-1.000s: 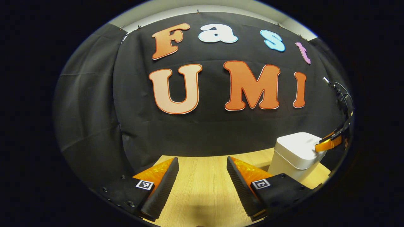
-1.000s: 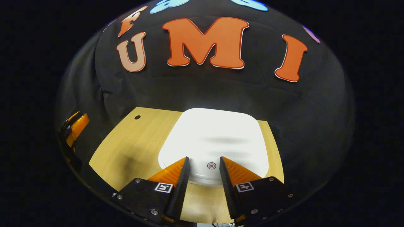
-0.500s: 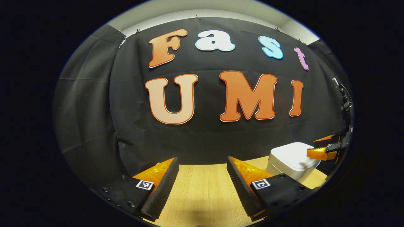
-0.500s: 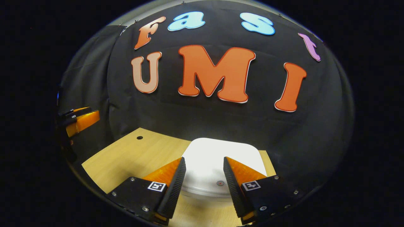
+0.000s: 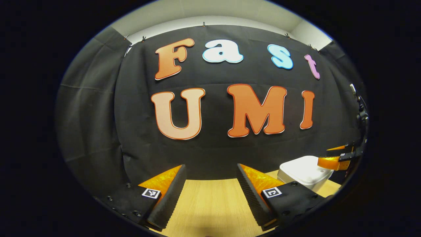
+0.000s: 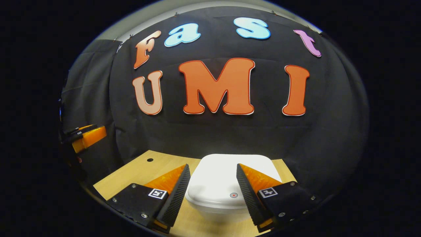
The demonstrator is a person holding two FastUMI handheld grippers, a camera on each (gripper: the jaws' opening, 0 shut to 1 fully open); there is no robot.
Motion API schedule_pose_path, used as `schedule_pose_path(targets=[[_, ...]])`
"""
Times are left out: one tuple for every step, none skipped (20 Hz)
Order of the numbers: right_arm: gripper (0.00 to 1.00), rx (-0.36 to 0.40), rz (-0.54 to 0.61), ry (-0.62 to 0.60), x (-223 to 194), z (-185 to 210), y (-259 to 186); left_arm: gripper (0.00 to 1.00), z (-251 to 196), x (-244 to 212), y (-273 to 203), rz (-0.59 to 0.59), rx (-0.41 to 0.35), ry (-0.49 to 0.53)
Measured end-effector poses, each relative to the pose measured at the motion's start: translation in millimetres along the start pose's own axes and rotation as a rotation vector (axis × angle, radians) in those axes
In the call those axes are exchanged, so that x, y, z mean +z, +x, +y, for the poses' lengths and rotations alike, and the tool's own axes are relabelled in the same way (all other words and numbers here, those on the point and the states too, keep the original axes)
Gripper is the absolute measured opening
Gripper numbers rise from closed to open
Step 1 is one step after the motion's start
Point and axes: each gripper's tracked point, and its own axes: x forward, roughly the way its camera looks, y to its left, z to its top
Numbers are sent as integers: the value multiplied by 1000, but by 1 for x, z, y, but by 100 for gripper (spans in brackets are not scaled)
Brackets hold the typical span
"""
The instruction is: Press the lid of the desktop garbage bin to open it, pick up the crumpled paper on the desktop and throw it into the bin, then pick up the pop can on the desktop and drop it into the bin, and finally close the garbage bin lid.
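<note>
Your left gripper (image 5: 210,176) hangs over bare wooden bench (image 5: 210,204), fingers spread wide, holding nothing. Black cloth (image 5: 98,115) walls the booth behind. To the right, your right gripper (image 6: 213,174), equally open and empty, hovers by the white bin (image 6: 218,187), lid seemingly closed.

Black cloth wall (image 5: 98,115) hangs behind a light wooden tabletop (image 5: 210,204).
</note>
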Motion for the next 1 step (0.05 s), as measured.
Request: schedule_pose_path(targets=[[86, 5, -23, 7, 5, 2, -1, 97, 1, 0, 0, -3, 4, 0]])
